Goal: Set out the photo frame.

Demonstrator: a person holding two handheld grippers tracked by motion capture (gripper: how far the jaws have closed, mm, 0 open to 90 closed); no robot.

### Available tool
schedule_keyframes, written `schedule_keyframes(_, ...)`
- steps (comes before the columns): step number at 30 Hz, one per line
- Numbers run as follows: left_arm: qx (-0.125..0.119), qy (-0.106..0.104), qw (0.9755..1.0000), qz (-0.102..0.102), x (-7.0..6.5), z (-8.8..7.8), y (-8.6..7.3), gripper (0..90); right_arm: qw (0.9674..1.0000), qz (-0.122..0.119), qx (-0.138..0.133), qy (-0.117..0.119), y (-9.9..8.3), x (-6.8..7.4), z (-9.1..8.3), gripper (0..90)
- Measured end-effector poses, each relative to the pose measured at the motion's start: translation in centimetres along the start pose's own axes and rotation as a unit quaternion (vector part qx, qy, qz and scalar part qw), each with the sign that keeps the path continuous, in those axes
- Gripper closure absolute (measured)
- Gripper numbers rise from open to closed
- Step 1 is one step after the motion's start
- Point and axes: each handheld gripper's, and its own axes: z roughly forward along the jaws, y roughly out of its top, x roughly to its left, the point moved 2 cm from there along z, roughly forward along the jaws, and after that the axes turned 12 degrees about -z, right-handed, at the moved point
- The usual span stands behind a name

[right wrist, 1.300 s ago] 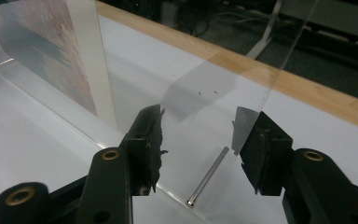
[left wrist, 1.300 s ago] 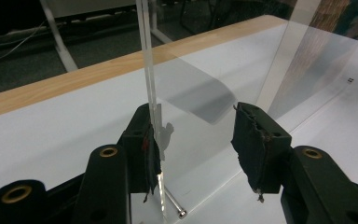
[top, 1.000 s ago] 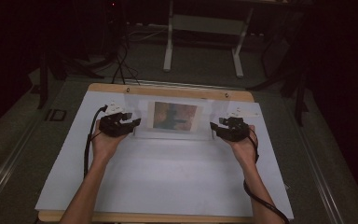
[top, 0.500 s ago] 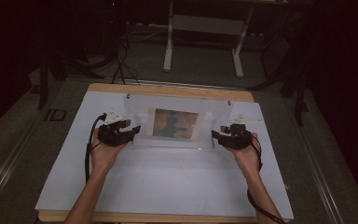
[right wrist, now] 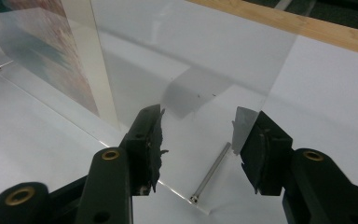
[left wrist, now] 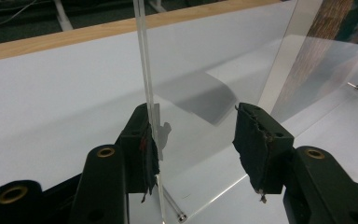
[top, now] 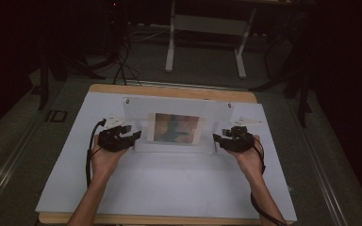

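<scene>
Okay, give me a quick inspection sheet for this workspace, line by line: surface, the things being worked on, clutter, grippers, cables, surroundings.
Surface: white sheet covering a wooden table.
Job's things: clear acrylic frame holding a picture; its near part is tilted up off the sheet. Metal pins at its corners.
Clutter: nothing seen.
Grippers: left gripper at the frame's left edge, jaws open around it, one pad touching. Right gripper at the right edge, jaws open.
Cables: one black cable trails from the left gripper, another from the right.
Surroundings: dark room; a white stand and floor wires beyond the table.
</scene>
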Motion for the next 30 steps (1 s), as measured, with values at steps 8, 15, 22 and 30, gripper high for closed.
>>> schedule_keyframes(8,-0.022,-0.017,0.9993,-0.023,0.7,0.4,0.1,50.4,0.9998,0.016,-0.005,0.010,0.1,-0.4,0.4,51.2)
schedule_keyframes(15,-0.018,-0.023,0.9992,-0.028,0.8,0.4,0.1,50.4,0.9996,0.018,-0.012,0.017,-0.1,-0.7,0.6,51.3)
schedule_keyframes(22,-0.017,-0.029,0.9990,-0.031,0.9,0.3,-0.2,50.3,0.9996,0.012,-0.019,0.018,-0.4,-0.6,0.5,51.1)
schedule_keyframes(30,-0.014,-0.023,0.9988,-0.041,1.3,0.2,-0.4,42.9,0.9991,0.017,-0.035,0.020,-1.1,-0.6,0.7,45.5)
